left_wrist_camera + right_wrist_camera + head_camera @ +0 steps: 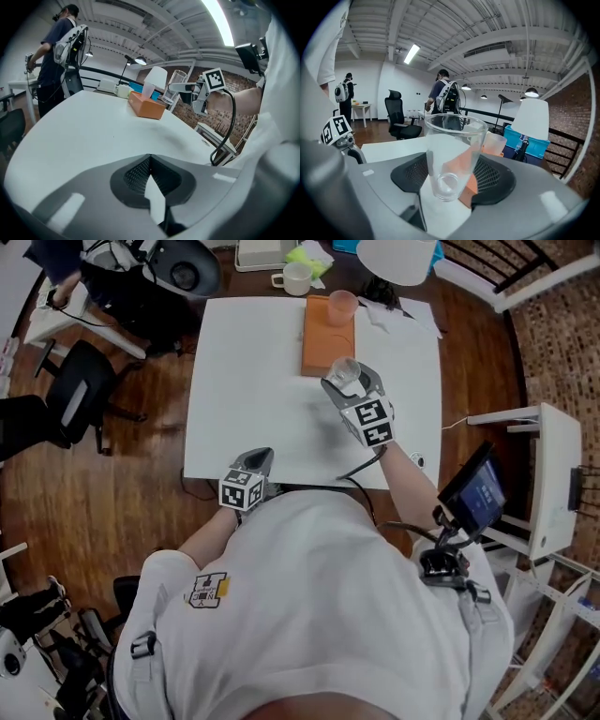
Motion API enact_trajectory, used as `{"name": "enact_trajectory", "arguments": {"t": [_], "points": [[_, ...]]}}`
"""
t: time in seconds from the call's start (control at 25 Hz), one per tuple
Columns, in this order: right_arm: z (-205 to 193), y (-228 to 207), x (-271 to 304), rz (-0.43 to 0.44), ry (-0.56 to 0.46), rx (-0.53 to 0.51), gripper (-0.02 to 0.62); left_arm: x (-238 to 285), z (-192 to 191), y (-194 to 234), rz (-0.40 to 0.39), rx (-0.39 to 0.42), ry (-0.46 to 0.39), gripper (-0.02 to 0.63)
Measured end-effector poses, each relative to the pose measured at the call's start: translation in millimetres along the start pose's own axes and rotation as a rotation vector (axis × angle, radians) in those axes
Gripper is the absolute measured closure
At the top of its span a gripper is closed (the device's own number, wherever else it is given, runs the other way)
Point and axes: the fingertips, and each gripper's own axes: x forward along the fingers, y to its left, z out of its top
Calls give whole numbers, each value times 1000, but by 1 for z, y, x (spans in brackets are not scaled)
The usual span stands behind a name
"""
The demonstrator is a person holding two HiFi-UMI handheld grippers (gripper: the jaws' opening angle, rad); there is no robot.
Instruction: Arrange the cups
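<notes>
My right gripper (351, 381) is shut on a clear glass (344, 370) and holds it upright above the white table (244, 381), just in front of an orange block (328, 334). A pink cup (342, 306) stands on the block's far end. In the right gripper view the glass (450, 154) fills the gap between the jaws of the right gripper (452, 180), with the pink cup (494, 143) behind it. My left gripper (255, 462) is shut and empty at the table's near edge. In the left gripper view the left gripper (150, 176) faces the block (146, 105) and the lifted glass (176, 84).
A white mug (295, 277), papers and a lamp (398, 259) lie beyond the table's far edge. Black office chairs (75, 390) stand to the left. A white side stand (553, 474) and a mounted screen (473, 488) are at the right. A person (58, 56) stands far left.
</notes>
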Motion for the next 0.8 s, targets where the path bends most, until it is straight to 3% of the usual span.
{"name": "enact_trajectory", "arguments": {"t": [0.6,0.8], "points": [[56,-82,35,-55,-62,8,308,-16,0,16,89,-36,-19,604],[54,-98,53,-49,-52,20,309,-14,1,22,114,-61,-14,604]]}}
